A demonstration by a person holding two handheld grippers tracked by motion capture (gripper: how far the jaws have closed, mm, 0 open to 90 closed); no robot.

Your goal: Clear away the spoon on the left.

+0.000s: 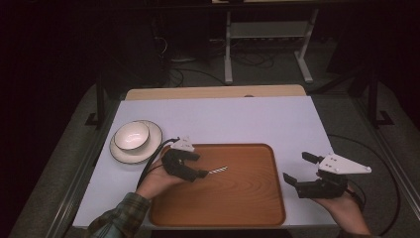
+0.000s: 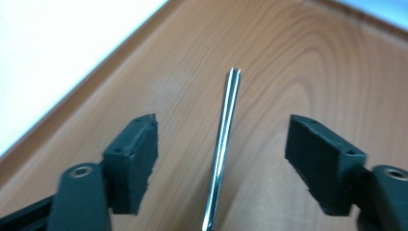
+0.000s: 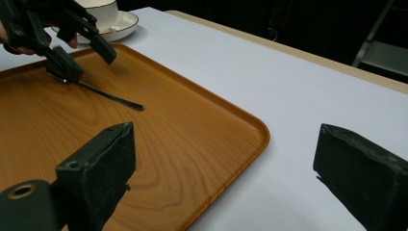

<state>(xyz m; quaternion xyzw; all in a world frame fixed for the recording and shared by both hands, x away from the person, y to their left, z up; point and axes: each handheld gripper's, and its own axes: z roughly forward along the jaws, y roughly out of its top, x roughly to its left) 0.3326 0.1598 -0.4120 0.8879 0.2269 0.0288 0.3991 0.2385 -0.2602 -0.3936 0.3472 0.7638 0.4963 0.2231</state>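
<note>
Left gripper [image 2: 221, 144] fingers spread, thin shiny metal utensil handle [image 2: 222, 144] lying free between them on brown wooden tray [image 2: 298, 57]. Right gripper [image 3: 226, 168] fingers spread, empty, well apart.

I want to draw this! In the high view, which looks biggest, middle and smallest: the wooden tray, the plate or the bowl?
1. The wooden tray looks biggest by far.
2. The plate is next, round with a dark rim.
3. The bowl is smallest; it sits on the plate and leaves the plate's edge showing around it.
</note>
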